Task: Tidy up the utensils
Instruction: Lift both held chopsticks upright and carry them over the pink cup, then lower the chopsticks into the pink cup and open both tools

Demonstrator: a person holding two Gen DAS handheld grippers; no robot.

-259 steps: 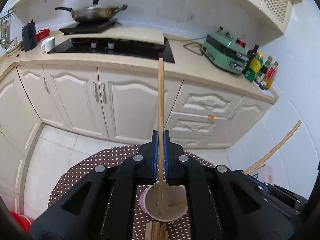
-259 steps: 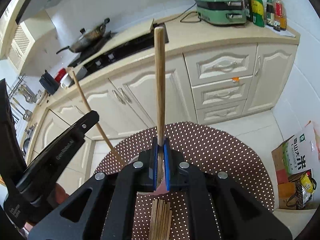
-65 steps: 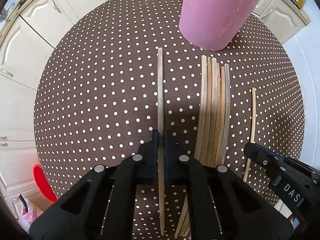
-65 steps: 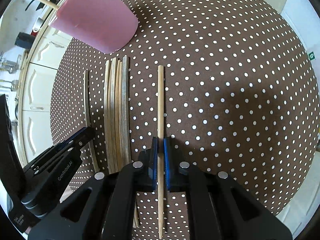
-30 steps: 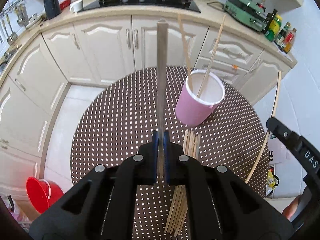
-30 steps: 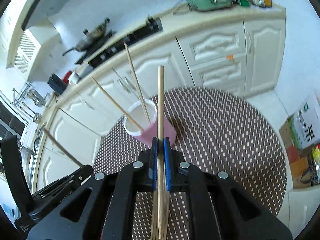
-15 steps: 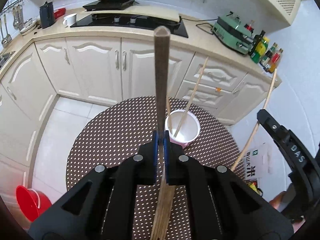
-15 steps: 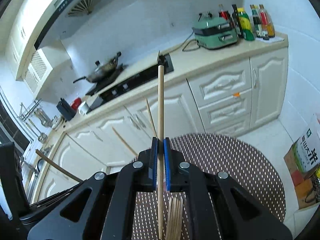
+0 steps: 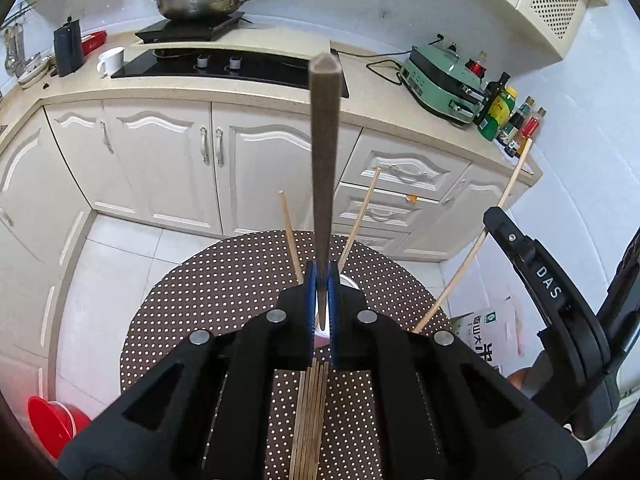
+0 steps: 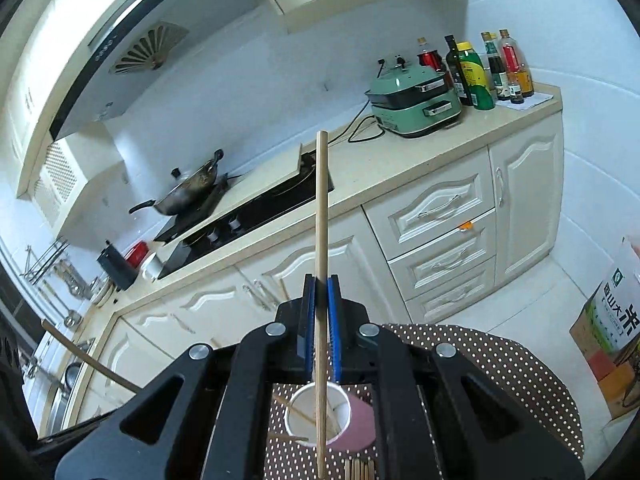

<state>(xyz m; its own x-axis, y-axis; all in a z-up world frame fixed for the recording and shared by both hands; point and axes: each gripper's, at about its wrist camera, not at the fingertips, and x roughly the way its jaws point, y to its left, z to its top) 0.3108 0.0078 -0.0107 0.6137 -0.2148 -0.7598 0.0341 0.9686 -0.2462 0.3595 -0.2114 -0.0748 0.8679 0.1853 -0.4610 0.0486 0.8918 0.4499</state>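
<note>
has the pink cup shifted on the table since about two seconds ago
Cannot tell. The pink cup stands beyond the chopstick bundle as before, but the cameras tilted up, so any shift is unclear.

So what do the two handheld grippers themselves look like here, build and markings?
Both match: the left gripper and right gripper have matte black angular bodies with triangular cut-outs and round silver bolt heads. Their narrow fingers carry blue ribbed pads. Seen from the left wrist camera, the right gripper's side bears white letters "DAS". No cables or sleeves show.
</note>
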